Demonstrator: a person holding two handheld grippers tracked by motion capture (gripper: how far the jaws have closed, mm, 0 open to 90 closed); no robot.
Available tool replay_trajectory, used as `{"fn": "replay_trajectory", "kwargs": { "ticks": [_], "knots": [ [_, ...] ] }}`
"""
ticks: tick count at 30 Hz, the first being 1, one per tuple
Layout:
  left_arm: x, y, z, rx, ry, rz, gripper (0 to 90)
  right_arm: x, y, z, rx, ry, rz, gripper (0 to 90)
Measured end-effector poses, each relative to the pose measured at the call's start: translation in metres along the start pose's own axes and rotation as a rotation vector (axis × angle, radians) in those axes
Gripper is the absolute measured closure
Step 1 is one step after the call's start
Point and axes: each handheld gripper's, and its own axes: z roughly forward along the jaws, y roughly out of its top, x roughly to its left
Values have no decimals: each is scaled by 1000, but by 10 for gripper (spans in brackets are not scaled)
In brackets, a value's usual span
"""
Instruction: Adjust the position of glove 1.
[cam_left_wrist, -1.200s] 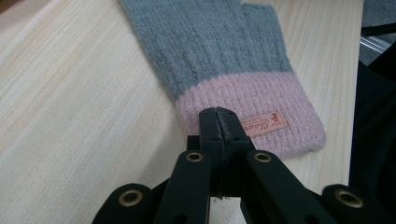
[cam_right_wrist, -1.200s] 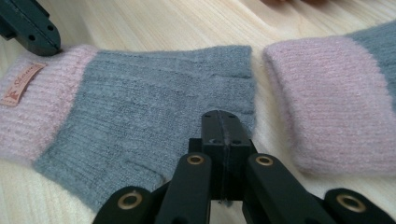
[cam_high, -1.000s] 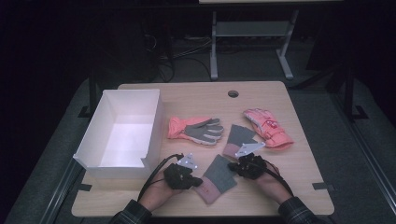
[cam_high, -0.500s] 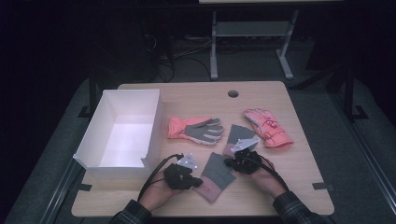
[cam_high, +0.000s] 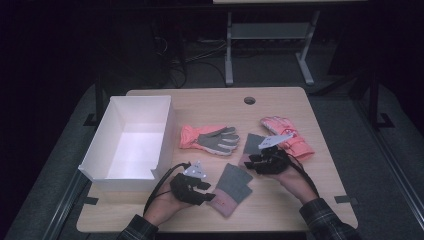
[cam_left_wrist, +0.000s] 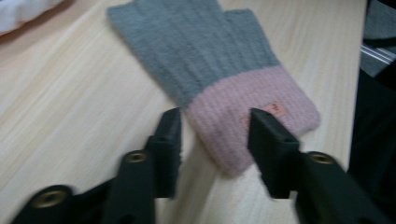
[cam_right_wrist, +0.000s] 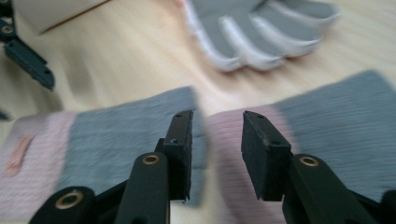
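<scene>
A grey knit glove with a pink cuff (cam_high: 235, 182) (cam_left_wrist: 201, 51) lies near the table's front. My left gripper (cam_high: 210, 193) (cam_left_wrist: 215, 126) stands open at that cuff; its jaws have just been opening, and the cuff lies between them without being pinched. A second grey knit glove (cam_high: 252, 142) (cam_right_wrist: 336, 126) lies farther back. My right gripper (cam_high: 246, 161) (cam_right_wrist: 217, 140) hovers over its pink cuff, beside the first glove (cam_right_wrist: 116, 140). Its jaws have just been opening too, and they hold nothing.
A white open box (cam_high: 135, 137) stands at the left. An orange-pink work glove with a grey palm (cam_high: 212, 139) (cam_right_wrist: 261, 32) lies mid-table, and a pink glove (cam_high: 292, 137) at the right. A cable hole (cam_high: 249, 100) is near the wooden table's (cam_high: 280, 210) far edge.
My right hand has moved away from the front edge, toward the second knit glove. The left hand has stayed where it was.
</scene>
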Motion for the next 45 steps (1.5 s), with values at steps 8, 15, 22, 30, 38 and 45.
{"fn": "replay_trajectory", "kwargs": {
  "ticks": [8,15,22,30,38,45],
  "knots": [
    [5,-5,-1,-27,57,-46,297,-38,8,4,-12,-49,23,670],
    [9,-7,3,-25,77,-63,248,-53,10,20,64,-60,7,661],
    [10,-8,5,-30,80,-63,227,-55,2,32,103,-59,13,660],
    [9,-7,6,-22,83,-50,227,-53,-4,33,72,-81,16,832],
    [9,-6,6,-20,84,-38,227,-54,-4,30,54,-71,43,869],
    [9,-6,5,-22,89,-33,227,-50,-1,14,20,-51,62,868]
  ]
}}
